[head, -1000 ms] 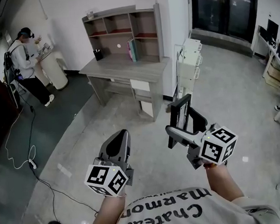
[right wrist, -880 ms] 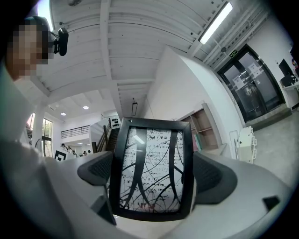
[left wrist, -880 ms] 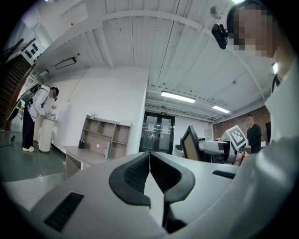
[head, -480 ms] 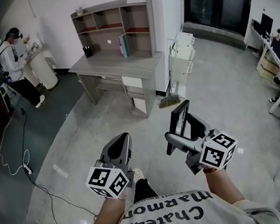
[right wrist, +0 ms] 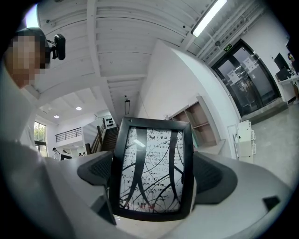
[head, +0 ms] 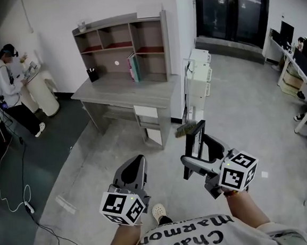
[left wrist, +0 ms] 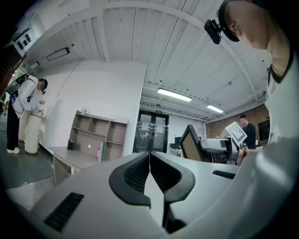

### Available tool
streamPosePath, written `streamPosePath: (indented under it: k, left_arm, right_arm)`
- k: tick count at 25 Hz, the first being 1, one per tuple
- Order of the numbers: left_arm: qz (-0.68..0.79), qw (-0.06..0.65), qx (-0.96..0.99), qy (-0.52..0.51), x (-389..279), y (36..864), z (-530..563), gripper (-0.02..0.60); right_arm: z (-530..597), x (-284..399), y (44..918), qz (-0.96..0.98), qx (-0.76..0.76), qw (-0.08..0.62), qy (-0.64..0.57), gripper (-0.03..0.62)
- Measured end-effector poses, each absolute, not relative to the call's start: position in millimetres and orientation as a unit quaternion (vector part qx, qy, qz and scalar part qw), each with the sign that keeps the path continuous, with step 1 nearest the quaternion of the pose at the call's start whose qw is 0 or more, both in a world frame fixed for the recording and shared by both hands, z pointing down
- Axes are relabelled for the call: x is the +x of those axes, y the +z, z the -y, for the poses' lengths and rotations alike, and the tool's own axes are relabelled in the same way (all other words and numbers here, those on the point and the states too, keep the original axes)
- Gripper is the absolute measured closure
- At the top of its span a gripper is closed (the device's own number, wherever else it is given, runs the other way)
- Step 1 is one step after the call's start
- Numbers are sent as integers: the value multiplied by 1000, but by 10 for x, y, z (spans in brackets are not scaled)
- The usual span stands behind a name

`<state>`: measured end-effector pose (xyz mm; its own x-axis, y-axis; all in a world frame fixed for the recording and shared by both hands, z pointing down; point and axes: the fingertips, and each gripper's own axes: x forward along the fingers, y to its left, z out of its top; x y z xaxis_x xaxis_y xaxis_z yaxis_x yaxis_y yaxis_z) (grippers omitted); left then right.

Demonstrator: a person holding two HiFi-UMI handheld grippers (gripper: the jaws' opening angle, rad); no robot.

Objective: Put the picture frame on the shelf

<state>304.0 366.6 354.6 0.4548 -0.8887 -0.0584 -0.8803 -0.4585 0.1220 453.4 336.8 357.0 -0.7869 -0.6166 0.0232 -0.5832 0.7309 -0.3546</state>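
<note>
A black picture frame (right wrist: 153,170) with a black-and-white line print stands upright between the jaws of my right gripper (head: 198,150), which is shut on it; in the head view the frame (head: 193,142) sticks up ahead of the marker cube. My left gripper (head: 132,172) is held low beside it, its jaws pressed together on nothing (left wrist: 149,175). The shelf (head: 123,48) is a grey hutch with open compartments on top of a desk (head: 121,92), several steps ahead against the white wall. Books (head: 134,67) stand in a lower compartment.
A white cabinet (head: 199,83) and a broom (head: 185,128) stand right of the desk. A person (head: 9,89) stands at a white counter far left. Cables (head: 14,174) trail over the floor at left. Glass doors (head: 234,11) and office desks (head: 300,64) lie at right.
The desk and shelf have shifted left and slightly up in the head view as I walk. Both grippers keep their pose; the right one still holds the frame.
</note>
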Motion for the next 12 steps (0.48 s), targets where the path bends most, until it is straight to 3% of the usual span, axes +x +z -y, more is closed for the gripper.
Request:
streamPosePath:
  k: [12]
  left_arm:
    - [525,29,848,-68,2190,3137,-2496,565]
  right_arm:
    - [-2128,3748,3236,-932,-314,69,-167,52]
